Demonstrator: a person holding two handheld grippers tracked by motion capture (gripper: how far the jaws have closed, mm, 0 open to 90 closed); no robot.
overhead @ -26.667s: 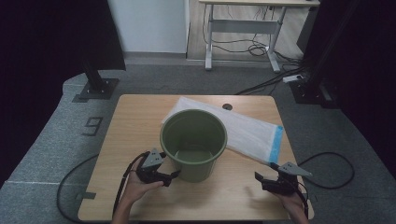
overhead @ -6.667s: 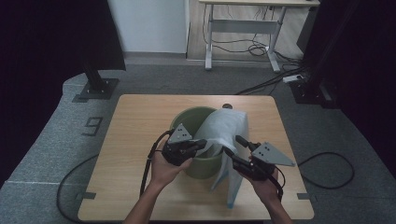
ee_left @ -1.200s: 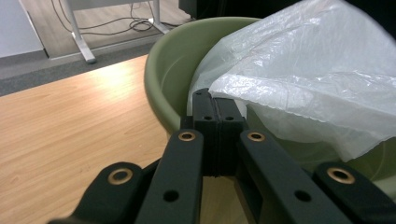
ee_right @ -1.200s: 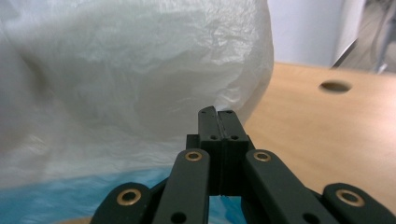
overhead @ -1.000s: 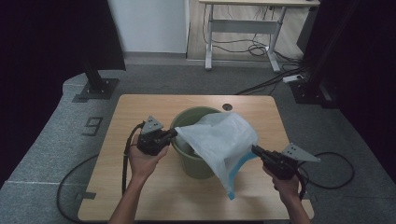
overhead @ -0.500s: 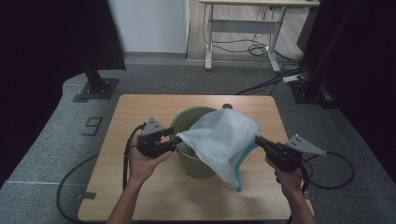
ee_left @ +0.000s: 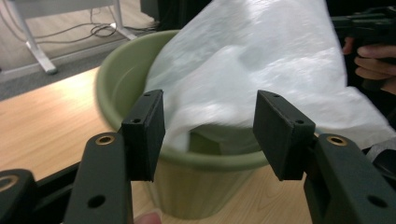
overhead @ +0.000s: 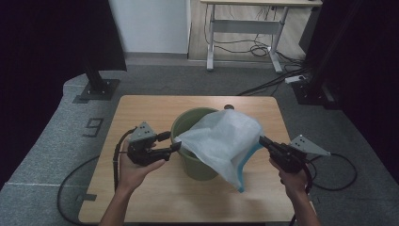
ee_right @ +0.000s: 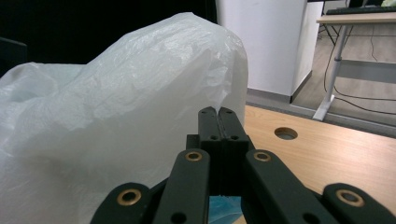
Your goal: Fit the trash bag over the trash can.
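A: The wooden table (overhead: pixel 155 197) is standing on grey carpet in a dark-walled room, with a desk frame (overhead: pixel 244 37) far behind. What is lying nearest the camera?

B: The person's two hands. The left gripper (overhead: pixel 175 147) is hovering at the near rim of the green bucket (overhead: pixel 200 165), which is sitting at mid-table. Its jaws have just been opening and are standing released; the bag's edge is showing between them in the left gripper view, but the pads (ee_left: pixel 144 133) are not pressing on it.

A: And the other side?

B: The right gripper (overhead: pixel 262 140) is clenched on the translucent plastic bag (overhead: pixel 221 141), jaws pressed together, holding the film up over the bucket's right rim.

A: Which step is in hand?

B: Judging by the drape, they are lining the bucket; the bag is covering only part of the mouth.

A: The next move?

B: Probably the left gripper is needing a fresh grip on the bag's loose edge, to be stretched over the near rim.
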